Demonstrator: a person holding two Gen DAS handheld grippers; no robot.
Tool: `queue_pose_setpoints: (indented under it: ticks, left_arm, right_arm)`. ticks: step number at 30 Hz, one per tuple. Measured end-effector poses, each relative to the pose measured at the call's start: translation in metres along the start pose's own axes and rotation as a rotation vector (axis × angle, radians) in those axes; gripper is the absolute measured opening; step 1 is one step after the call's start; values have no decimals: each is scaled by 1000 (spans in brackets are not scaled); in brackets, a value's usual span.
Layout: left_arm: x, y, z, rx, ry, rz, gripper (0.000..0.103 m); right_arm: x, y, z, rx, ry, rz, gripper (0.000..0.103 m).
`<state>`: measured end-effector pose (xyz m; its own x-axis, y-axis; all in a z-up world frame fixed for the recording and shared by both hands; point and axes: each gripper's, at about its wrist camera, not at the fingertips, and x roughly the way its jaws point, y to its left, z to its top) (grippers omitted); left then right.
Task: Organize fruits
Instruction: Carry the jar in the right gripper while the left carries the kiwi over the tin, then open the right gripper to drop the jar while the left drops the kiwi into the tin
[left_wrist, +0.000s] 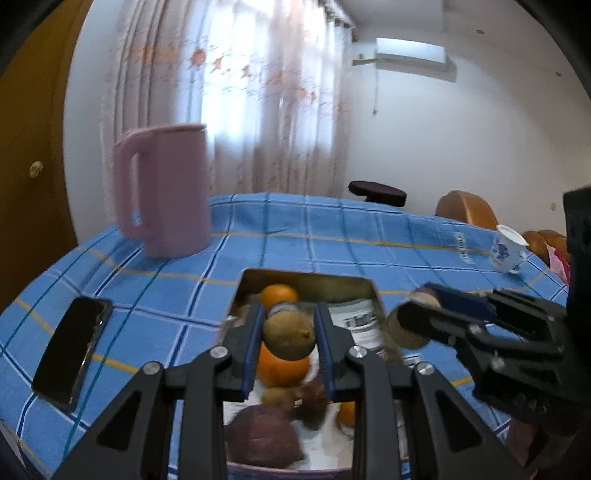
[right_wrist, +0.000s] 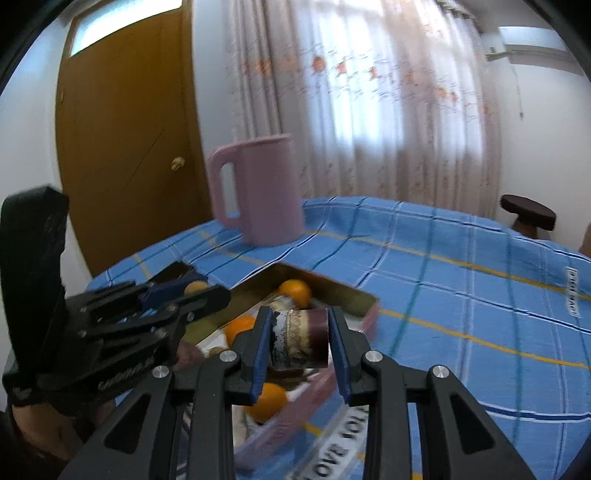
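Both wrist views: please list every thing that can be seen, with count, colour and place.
tablecloth: one, blue check, covers the table
tin box: one, gold inside, centre, holds fruit
oranges: at least three, orange, in the box
kiwi: one, brown-green, between the left gripper's fingers
cut fruit piece: one, purple and cream, between the right gripper's fingers
jug: one, pink, far left on the table
phone: one, black, left of the box
cup: one, white and blue, far right
stool: one, dark, beyond the table
left gripper: black, shut on kiwi
right gripper: black, shut on fruit piece
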<state>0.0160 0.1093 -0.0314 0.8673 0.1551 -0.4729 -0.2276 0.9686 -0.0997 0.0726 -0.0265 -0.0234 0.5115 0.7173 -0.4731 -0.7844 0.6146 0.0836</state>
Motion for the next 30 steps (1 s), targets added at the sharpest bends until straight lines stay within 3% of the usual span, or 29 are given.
queue_pose_setpoints:
  ticks: [9,14,18,20,26,30]
  left_arm:
    - [10,17,-16,-21,63,2,29]
    - [10,17,-18,-22,73,5,29]
    - [8,17,-18,-18,74,5,32]
    - [6,16,-18,-16,67,14,44]
    - [-5,18,-14,-18,28,43,64]
    - [-9,19,-11,-16,16,47,67]
  right_arm:
    - [28,14,-16,-18,115,19,32]
    - [30,15,-16,-16,130,29,32]
    - [33,17,-17,-26,140,39,43]
    - [33,18,-18,-29,142,43,46]
    - [28,22,-17,-41,132,44,46]
    - [22,21,-18,-37,123,41,47]
